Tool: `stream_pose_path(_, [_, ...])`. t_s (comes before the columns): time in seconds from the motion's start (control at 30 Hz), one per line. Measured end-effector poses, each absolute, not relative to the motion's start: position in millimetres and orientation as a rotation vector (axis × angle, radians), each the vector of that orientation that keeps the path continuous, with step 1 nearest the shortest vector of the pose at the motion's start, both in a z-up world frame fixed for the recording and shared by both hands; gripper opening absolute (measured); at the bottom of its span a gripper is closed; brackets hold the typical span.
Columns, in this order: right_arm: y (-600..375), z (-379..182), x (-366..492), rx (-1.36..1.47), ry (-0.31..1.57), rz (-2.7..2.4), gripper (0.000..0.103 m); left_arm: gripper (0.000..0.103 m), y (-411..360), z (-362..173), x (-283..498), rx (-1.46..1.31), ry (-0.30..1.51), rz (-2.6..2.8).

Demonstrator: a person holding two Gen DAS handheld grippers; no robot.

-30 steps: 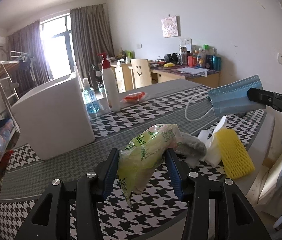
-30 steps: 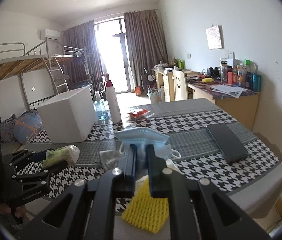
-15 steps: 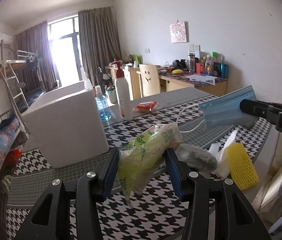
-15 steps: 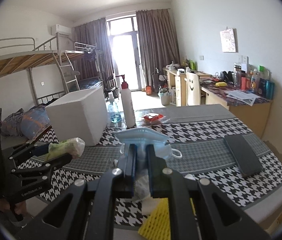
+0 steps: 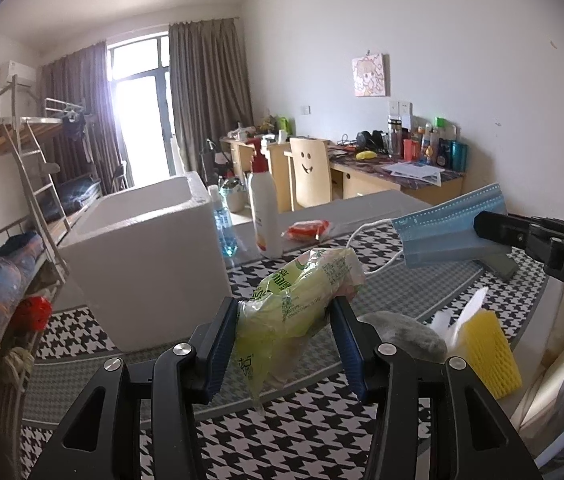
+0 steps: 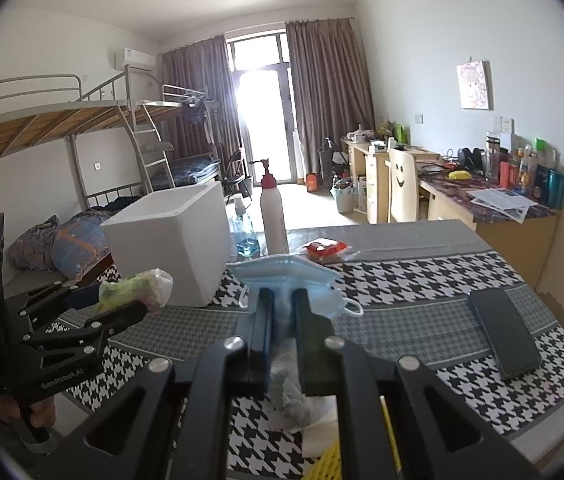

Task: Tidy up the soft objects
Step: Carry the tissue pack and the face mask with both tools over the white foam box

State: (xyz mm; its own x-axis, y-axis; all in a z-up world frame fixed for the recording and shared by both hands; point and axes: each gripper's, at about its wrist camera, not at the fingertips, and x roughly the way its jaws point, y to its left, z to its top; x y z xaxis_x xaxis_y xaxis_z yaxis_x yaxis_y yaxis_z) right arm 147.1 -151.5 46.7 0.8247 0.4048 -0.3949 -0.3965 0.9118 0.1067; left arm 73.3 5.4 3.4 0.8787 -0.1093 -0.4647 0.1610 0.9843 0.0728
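The green plastic packet (image 5: 294, 312) is pinched between the blue pads of the left hand-held gripper (image 5: 284, 340) and hangs clear above the houndstooth tabletop (image 5: 322, 440); the blue face mask (image 6: 286, 276) is clamped in the nearly closed jaws of the right hand-held gripper (image 6: 282, 308), its ear loop dangling free; both soft things are off the surface and carried side by side. Compared with a second ago, both views sit higher and nearer the white foam box (image 5: 150, 248): its open top now shows more fully in the left wrist view and it looms larger in the right wrist view; the grips look unchanged; I judge the picking-up finished and the carry toward that box under way, the box being the likely bin. Left behind near the front edge lie a grey cloth (image 5: 406, 336), a yellow foam net (image 5: 486, 352) and a white sheet beside it, so more rounds probably remain.

Between the carried things and the box the tabletop looks open; just beside the box's right wall stand a blue bottle (image 5: 224, 232) and a tall white pump bottle (image 5: 268, 216), with a red packet (image 5: 308, 229) beyond; an approach from the right risks tipping them. A dark phone (image 6: 504, 332) lies well apart on the right. The box rim must be cleared from above; the mask loop could snag on it.
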Motion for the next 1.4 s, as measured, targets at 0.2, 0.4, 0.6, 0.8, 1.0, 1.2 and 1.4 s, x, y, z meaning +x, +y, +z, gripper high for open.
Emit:
stream_pose_path(0.2, [-146,52,155,0.018,0.419,0.432,0.013,0.049,11,10,82,0.098,0.47,-0.127])
stream_pose_path(0.4, [-140,55,162,0.017,0.417,0.439,0.013,0.05,11,15,92,0.095,0.47,-0.119])
stream_pose_path(0.6, [-134,58,171,0.008,0.413,0.439,0.013,0.05,13,22,102,0.078,0.465,-0.1])
stream_pose_path(0.8, [-127,62,178,-0.002,0.405,0.424,0.013,0.05,15,30,112,0.069,0.451,-0.083])
stream_pose_path(1.0, [-123,67,183,0.0,0.406,0.424,0.013,0.05,14,35,117,0.066,0.445,-0.092])
stream_pose_path(1.2, [-119,75,187,-0.001,0.398,0.435,0.013,0.05,14,45,119,0.071,0.431,-0.102])
stream_pose_path(1.4, [-115,83,192,-0.005,0.389,0.439,0.013,0.05,14,53,122,0.08,0.413,-0.091])
